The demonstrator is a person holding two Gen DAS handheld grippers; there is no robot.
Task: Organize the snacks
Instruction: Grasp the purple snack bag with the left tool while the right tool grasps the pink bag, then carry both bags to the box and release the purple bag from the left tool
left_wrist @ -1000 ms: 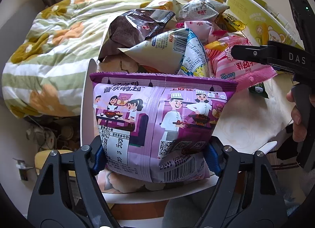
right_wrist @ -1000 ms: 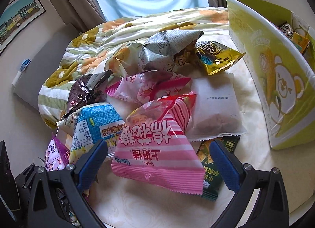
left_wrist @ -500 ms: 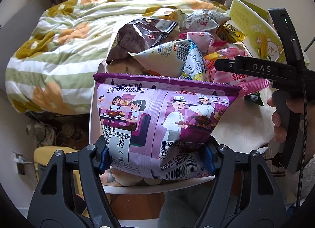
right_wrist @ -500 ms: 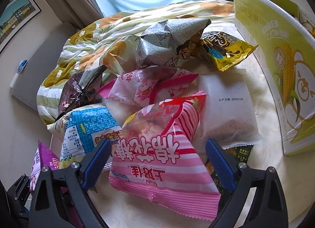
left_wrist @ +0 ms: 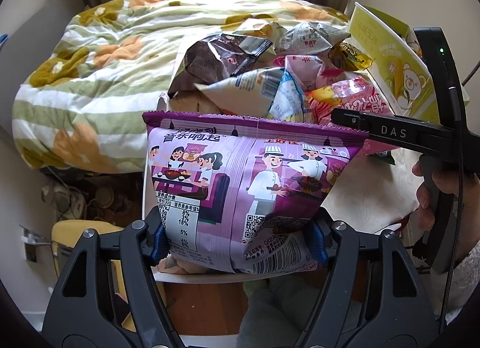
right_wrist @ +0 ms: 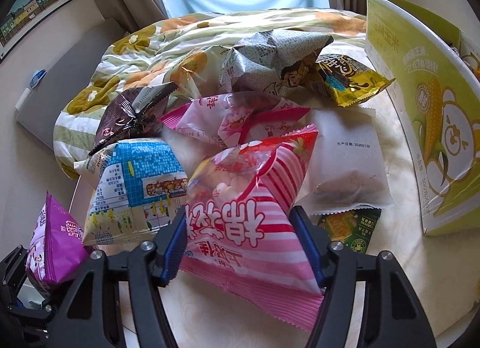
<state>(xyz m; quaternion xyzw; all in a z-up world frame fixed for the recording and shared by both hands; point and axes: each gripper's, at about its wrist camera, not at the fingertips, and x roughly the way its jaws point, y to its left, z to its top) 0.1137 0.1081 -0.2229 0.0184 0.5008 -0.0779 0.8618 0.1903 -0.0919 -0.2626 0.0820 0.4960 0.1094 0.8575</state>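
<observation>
Your right gripper (right_wrist: 240,246) pinches the pink striped bag (right_wrist: 249,222) beside the corn box (right_wrist: 420,125); lift straight, left gripper (left_wrist: 237,240) clamping the purple bag (left_wrist: 240,186).

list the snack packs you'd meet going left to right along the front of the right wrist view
purple bag → blue and white grid bag → pink striped bag between the right hand-held gripper fingers → green packet → yellow corn box
</observation>
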